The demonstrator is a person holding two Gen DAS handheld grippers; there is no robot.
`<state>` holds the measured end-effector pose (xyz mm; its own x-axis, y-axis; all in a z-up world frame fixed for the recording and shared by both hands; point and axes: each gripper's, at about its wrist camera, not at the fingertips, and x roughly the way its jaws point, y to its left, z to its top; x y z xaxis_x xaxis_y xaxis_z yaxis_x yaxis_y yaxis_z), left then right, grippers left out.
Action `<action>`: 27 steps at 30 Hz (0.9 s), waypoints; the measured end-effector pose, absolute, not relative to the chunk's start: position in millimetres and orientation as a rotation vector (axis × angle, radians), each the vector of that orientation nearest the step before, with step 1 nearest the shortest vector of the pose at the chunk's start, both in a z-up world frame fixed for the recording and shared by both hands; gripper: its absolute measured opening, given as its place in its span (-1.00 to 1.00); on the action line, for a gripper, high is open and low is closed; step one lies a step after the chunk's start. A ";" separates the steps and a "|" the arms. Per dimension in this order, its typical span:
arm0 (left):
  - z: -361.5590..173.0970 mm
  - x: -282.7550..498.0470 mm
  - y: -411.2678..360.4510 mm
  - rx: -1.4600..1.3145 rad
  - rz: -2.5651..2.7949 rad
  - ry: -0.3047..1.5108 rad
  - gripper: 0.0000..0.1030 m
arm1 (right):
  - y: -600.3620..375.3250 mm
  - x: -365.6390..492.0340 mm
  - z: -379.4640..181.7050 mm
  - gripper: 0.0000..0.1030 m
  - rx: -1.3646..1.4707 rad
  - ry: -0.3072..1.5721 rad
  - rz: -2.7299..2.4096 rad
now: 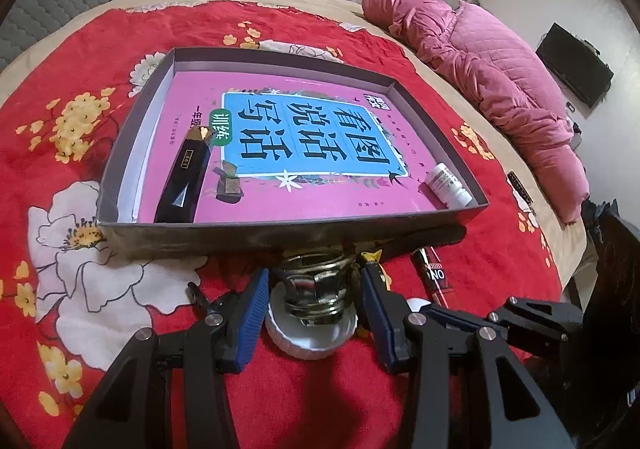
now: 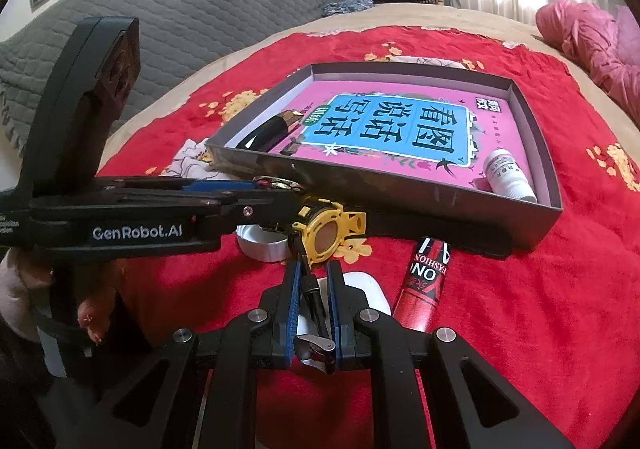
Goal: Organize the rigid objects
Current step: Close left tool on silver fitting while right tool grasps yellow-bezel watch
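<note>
The left gripper [image 1: 312,297] straddled a small glass jar [image 1: 314,289] that sat upside down on a white lid [image 1: 308,341] on the red flowered blanket [image 1: 80,177]; its blue pads [image 1: 250,319] stood just beside the glass, and I could not tell whether they pressed it. Behind it lay a shallow grey box [image 1: 288,235] holding a pink book [image 1: 304,137], with a black case [image 1: 184,173] along the box's left wall and a white bottle [image 1: 448,185] in its near right corner. The right gripper [image 2: 314,285] was closed on the black strap of a yellow-cased watch [image 2: 328,233], just in front of the box's near wall. To its right a red spray can [image 2: 424,281] lay on the blanket, near that same wall.
</note>
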<state>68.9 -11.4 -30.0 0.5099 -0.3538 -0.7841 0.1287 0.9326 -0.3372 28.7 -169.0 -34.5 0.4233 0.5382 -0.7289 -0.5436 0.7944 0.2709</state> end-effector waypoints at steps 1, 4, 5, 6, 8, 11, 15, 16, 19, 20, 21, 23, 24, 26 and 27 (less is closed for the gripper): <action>-30.2 70.4 -11.0 -0.255 -0.295 0.998 -0.10 | -168.9 28.8 -34.6 -0.74 -0.007 0.909 0.677; -31.8 73.6 -10.3 -0.269 -0.302 1.005 -0.10 | -169.0 29.5 -35.0 -0.74 -0.006 0.909 0.677; -32.3 74.3 -10.3 -0.273 -0.304 1.007 -0.10 | -169.4 30.2 -35.5 -0.74 -0.004 0.909 0.676; -33.0 74.9 -9.8 -0.277 -0.307 1.009 -0.10 | -169.9 31.1 -36.0 -0.75 0.000 0.911 0.676; -34.5 77.0 -9.0 -0.291 -0.313 1.017 -0.10 | -170.5 32.2 -36.6 -0.74 0.005 0.912 0.675; -36.0 79.2 -8.4 -0.307 -0.322 1.027 -0.10 | -171.0 32.8 -36.9 -0.75 0.009 0.912 0.673; -38.7 83.0 -5.8 -0.344 -0.337 1.044 -0.10 | -171.9 33.5 -37.0 -0.74 0.010 0.911 0.669; -39.5 84.0 -5.2 -0.354 -0.343 1.046 -0.10 | -172.2 33.7 -36.9 -0.74 0.010 0.911 0.668; -42.0 85.6 -3.8 -0.377 -0.356 1.051 -0.10 | -173.1 34.0 -37.1 -0.74 0.016 0.912 0.664; -42.5 86.0 -2.8 -0.384 -0.361 1.053 -0.10 | -173.4 34.2 -37.1 -0.74 0.017 0.912 0.663; -43.1 86.4 -2.1 -0.392 -0.366 1.055 -0.12 | -173.4 34.0 -37.1 -0.74 0.017 0.911 0.663; -44.2 87.1 -0.5 -0.398 -0.362 1.056 -0.15 | -173.4 33.6 -36.6 -0.74 0.016 0.910 0.663; -45.7 87.9 0.3 -0.404 -0.362 1.060 -0.15 | -173.4 33.1 -36.1 -0.74 0.017 0.908 0.665; -46.3 88.0 1.5 -0.417 -0.363 1.055 -0.15 | -173.1 32.6 -35.4 -0.74 0.014 0.908 0.666; -45.8 87.6 1.6 -0.417 -0.363 1.050 -0.15 | -172.9 32.4 -35.2 -0.74 0.012 0.906 0.668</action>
